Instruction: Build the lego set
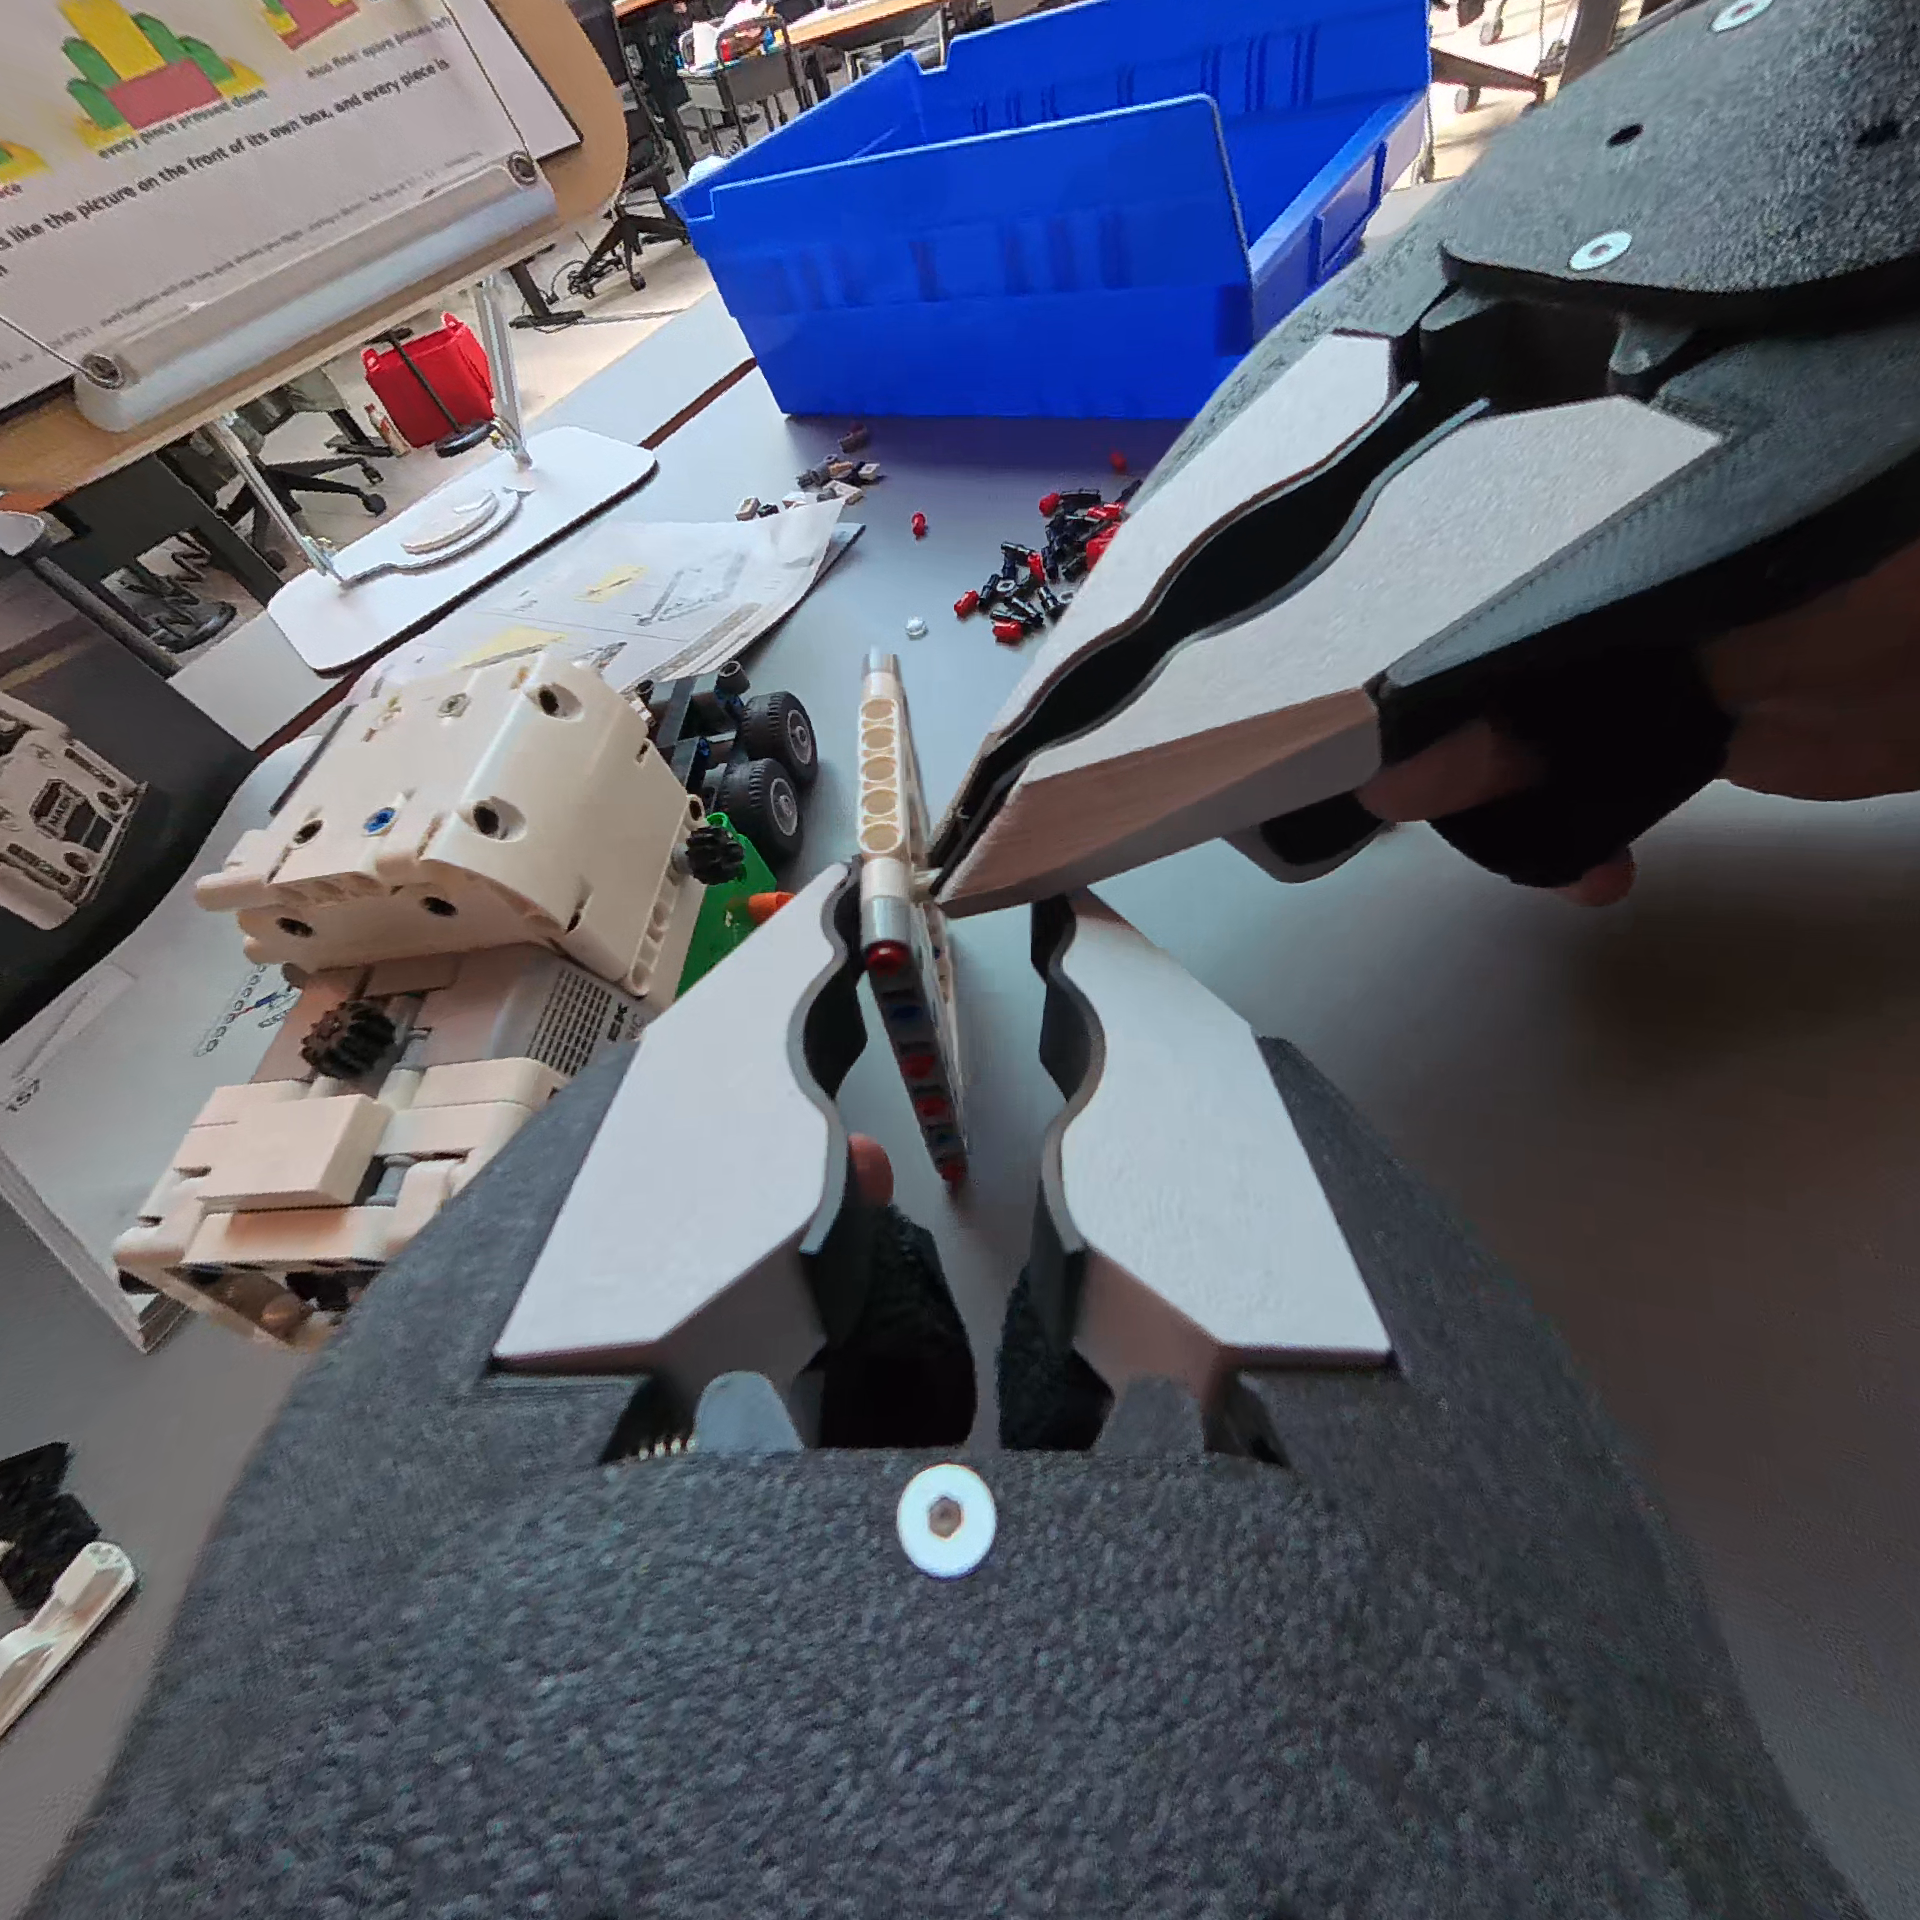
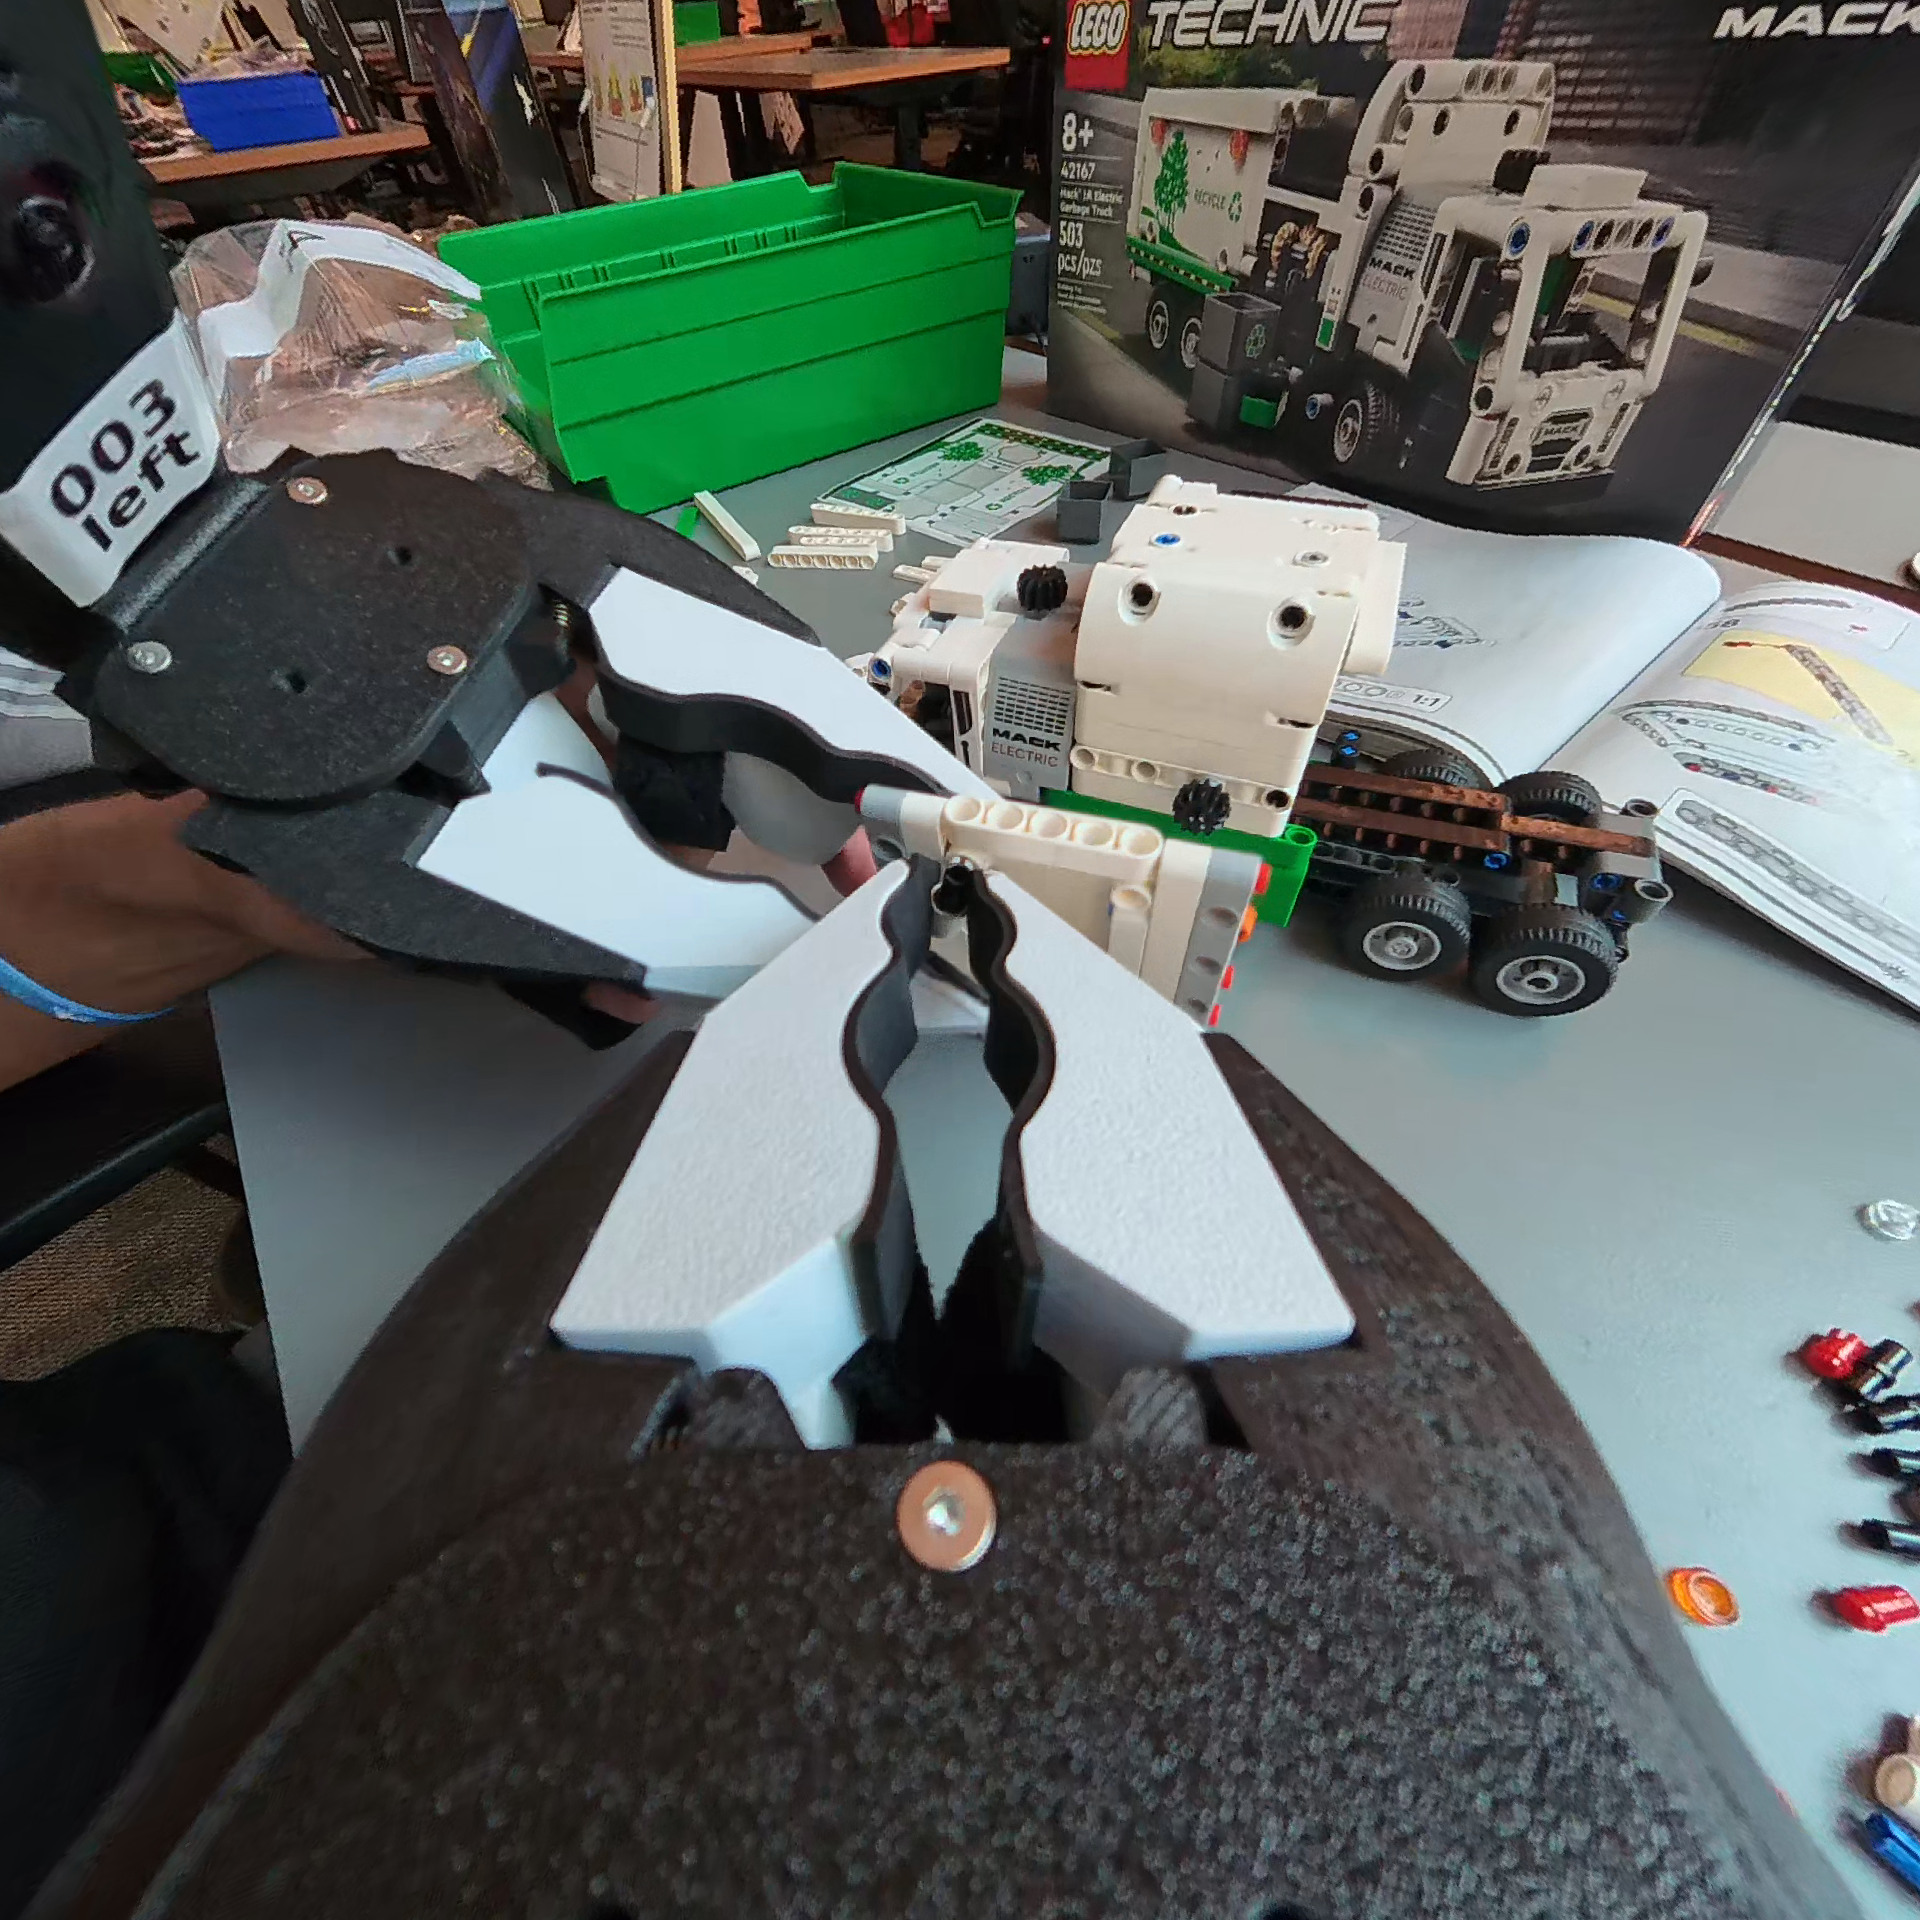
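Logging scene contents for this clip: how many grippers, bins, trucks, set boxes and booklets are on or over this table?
Grippers: 2 (left gripper, right gripper)
Bins: 2 (blue bin, green bin)
Truck: 1
Box: 1
Booklet: 1
Total: 7

Far end of the grey desk (image 1: 1558, 1039), we've got a blue bin (image 1: 1039, 260) with an upright divider inside. To its left, a white stand (image 1: 457, 540) carries a printed sheet (image 1: 239, 135) on a clipboard. From the other side we see a green bin (image 2: 748, 343), and beside it a crumpled clear plastic bag (image 2: 343, 343). Beyond, more tables and what look like office chairs, though it's blurry back there.
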